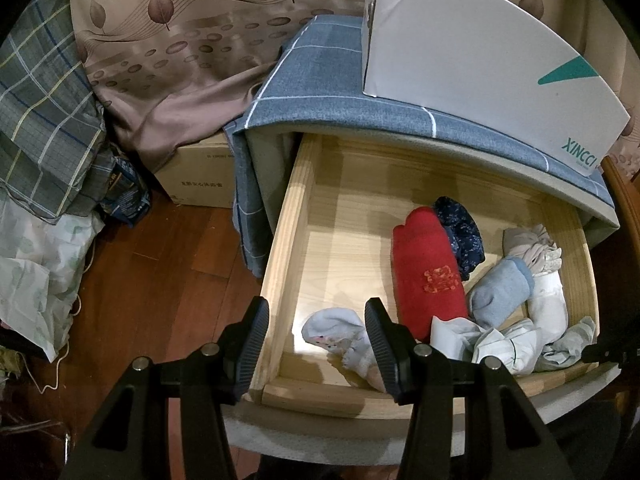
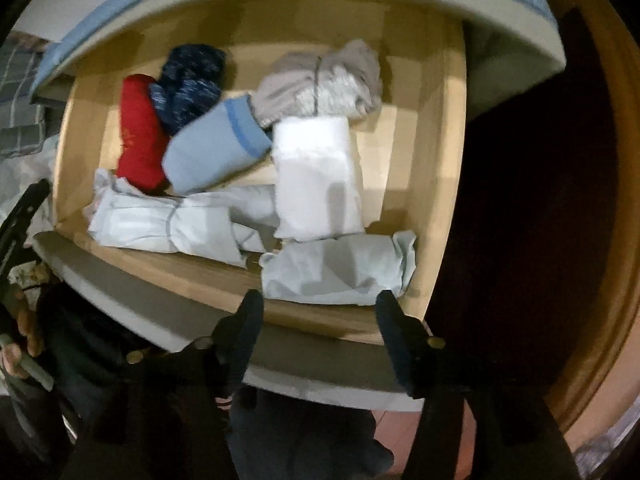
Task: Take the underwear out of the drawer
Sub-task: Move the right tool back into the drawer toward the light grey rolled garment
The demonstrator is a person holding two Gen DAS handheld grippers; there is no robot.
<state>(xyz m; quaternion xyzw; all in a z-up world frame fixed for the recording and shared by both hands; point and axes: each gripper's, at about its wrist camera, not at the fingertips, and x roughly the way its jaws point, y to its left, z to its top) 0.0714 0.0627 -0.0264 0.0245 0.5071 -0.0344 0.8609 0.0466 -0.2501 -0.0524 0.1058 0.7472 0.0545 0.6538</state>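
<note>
The wooden drawer (image 1: 280, 248) stands pulled out, with several rolled pieces of underwear in it. In the left wrist view a red roll (image 1: 428, 276), a navy one (image 1: 460, 232), a light blue one (image 1: 500, 292) and white ones (image 1: 548, 308) lie at its right. A small white patterned piece (image 1: 340, 332) lies at the front left. My left gripper (image 1: 316, 304) is open above the drawer's front left corner, with nothing held. My right gripper (image 2: 319, 296) is open above the front rail, its tips just short of a pale roll (image 2: 340, 268). This view is blurred.
A white carton (image 1: 480, 48) sits on the cabinet's blue-grey checked cover (image 1: 320, 92). A cardboard box (image 1: 200, 176), plaid bedding (image 1: 40, 120) and a brown curtain (image 1: 180, 40) crowd the left. Dark wood floor (image 1: 160, 280) lies beside the drawer. A hand (image 2: 16, 320) shows at the left edge.
</note>
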